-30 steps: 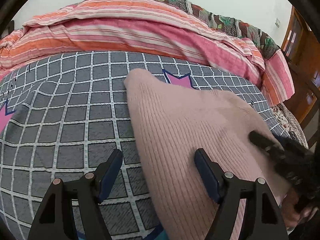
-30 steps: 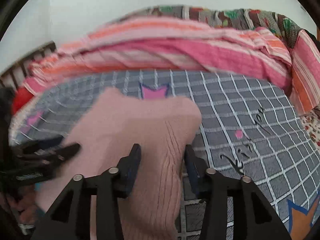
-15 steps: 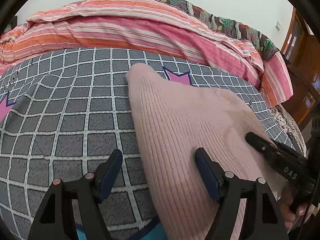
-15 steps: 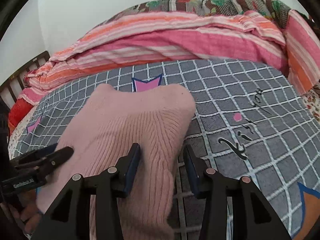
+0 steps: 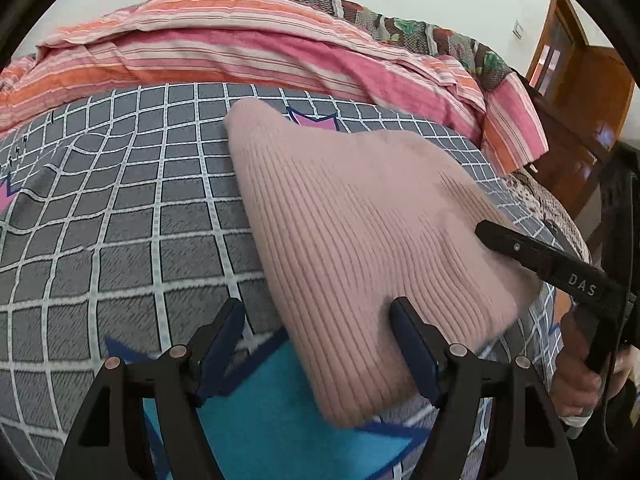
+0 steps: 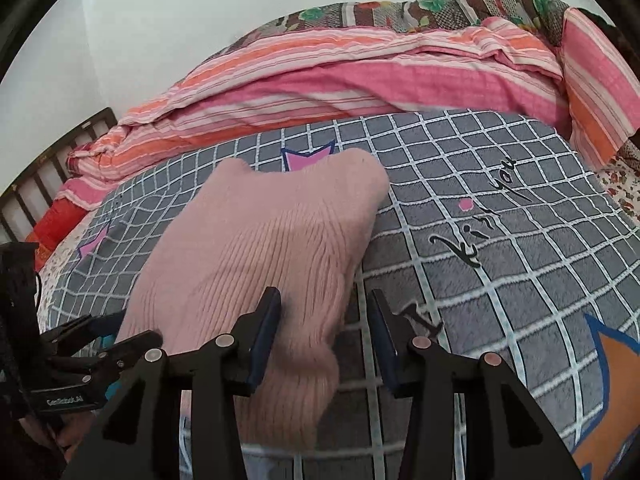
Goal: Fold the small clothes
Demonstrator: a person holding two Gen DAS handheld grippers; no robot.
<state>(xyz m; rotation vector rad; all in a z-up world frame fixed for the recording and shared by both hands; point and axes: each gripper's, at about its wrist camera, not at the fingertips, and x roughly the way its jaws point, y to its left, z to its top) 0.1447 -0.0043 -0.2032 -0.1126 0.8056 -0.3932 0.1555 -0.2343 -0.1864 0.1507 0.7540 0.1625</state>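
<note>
**Q:** Two grippers on one sweater, so what's each of them doing?

**Me:** My left gripper point(image 5: 318, 344) is spread wide. One blue pad sits over the bedspread point(image 5: 120, 208), the other rests on top of the sweater point(image 5: 360, 220) near its front edge. That edge lies between the pads, but nothing is pinched, so I'd call it open.

**Q:** And the right one?

**Me:** My right gripper point(image 6: 324, 340) is about half spread. Its left pad touches the knit and its right pad hangs over the checks, clear of the cloth. The sweater's point(image 6: 272, 248) near right corner sits in the gap, but it's a bit blurry there. Not clamped as far as I can see.

**Q:** Where's the sweater itself?

**Me:** Flat on the grey checked bedspread, in a pink ribbed block that already looks folded, with its far corners pointing at the striped quilt point(image 5: 240, 52). A pink star print pokes out just behind its far edge. The near edge hangs over a blue star print point(image 5: 280, 420).

**Q:** Can you see one gripper from the other camera?

**Me:** Yep. The left view shows my right gripper's black finger lying on the sweater's right side, with my hand point(image 5: 580, 376) behind it. In the right view, the left gripper point(image 6: 116, 336) shows at the sweater's left edge.
</note>
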